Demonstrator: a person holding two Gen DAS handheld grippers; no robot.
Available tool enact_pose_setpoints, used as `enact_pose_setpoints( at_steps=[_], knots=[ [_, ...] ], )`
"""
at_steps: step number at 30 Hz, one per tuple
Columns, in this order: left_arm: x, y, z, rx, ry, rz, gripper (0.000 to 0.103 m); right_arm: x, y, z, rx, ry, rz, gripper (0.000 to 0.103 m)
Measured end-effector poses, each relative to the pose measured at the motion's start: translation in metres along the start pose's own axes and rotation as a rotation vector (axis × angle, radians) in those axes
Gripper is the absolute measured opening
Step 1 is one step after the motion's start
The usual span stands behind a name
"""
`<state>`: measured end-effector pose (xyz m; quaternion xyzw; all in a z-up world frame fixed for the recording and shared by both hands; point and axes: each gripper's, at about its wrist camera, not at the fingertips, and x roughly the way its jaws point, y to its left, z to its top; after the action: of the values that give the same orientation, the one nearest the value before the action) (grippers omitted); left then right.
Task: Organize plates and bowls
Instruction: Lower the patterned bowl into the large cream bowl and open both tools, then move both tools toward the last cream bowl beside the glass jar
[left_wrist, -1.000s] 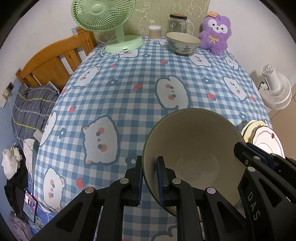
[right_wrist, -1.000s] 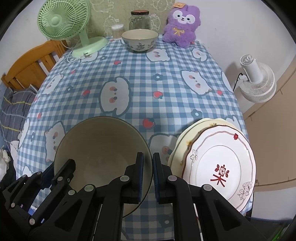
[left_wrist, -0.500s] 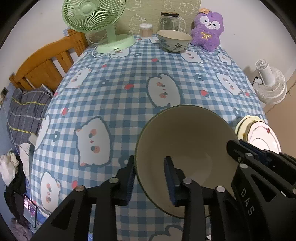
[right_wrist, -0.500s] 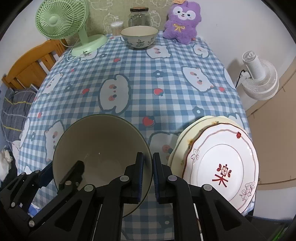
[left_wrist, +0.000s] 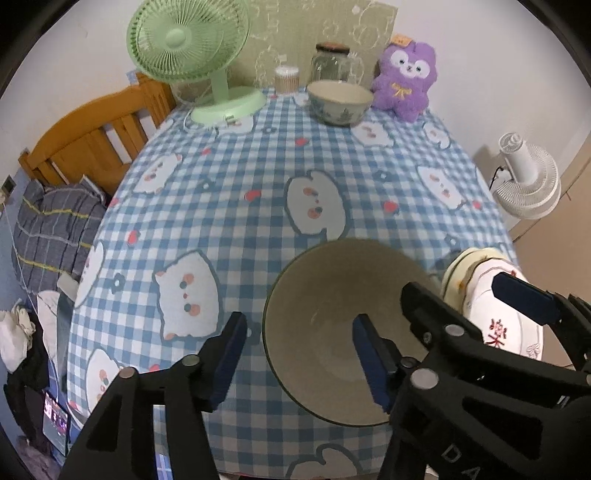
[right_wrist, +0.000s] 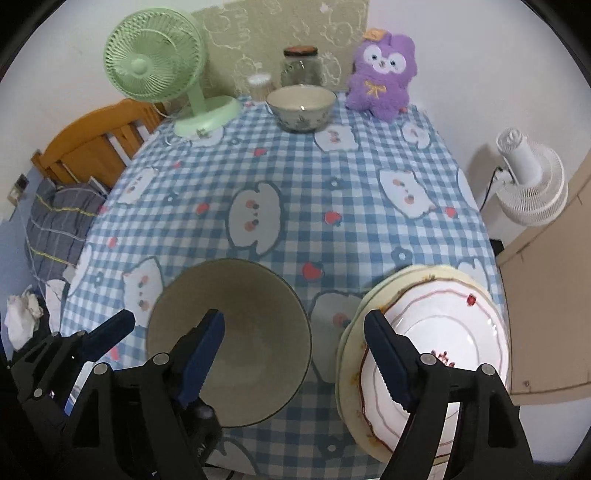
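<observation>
A big beige bowl (left_wrist: 325, 295) with a dark green rim stands on the checked tablecloth near the front edge. My left gripper (left_wrist: 297, 354) straddles its left rim. The jaws are opening and the pads are off the rim. My right gripper (right_wrist: 295, 354) straddles the same bowl's (right_wrist: 251, 302) right rim, and its jaws are also opening wide, clear of the rim. Right of the bowl lies a stack of plates (right_wrist: 443, 317), a white red-patterned one on a cream one. A smaller blue-flowered bowl (right_wrist: 301, 107) stands at the far edge.
At the back stand a green fan (left_wrist: 207, 55), a glass jar (left_wrist: 330, 62), a small tub of cotton swabs (left_wrist: 286, 79) and a purple plush (left_wrist: 404, 81). A white floor fan (right_wrist: 528, 184) is off the right edge. A wooden bed frame (left_wrist: 92, 144) lies to the left.
Both grippers were shut on the big bowl's rim. Both have opened and let go, the left first, and both have risen a little. The bowl rests on the cloth.
</observation>
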<state>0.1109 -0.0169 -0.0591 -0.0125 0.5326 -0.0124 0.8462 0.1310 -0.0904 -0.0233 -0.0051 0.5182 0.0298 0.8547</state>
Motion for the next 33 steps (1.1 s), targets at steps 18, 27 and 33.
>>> enact_pose_setpoints(
  at_steps=[18,27,33],
  knots=[
    [-0.076,-0.007,0.037,0.003,-0.162,0.01,0.089,-0.078,0.0,0.039,0.004,-0.125,0.03,0.098],
    [-0.106,0.003,0.063,0.033,-0.219,-0.016,0.092,-0.109,0.013,0.064,0.025,-0.205,0.005,0.098],
    [-0.122,0.01,0.078,0.061,-0.262,-0.037,0.092,-0.124,0.017,0.077,0.081,-0.241,-0.057,0.098]
  ],
)
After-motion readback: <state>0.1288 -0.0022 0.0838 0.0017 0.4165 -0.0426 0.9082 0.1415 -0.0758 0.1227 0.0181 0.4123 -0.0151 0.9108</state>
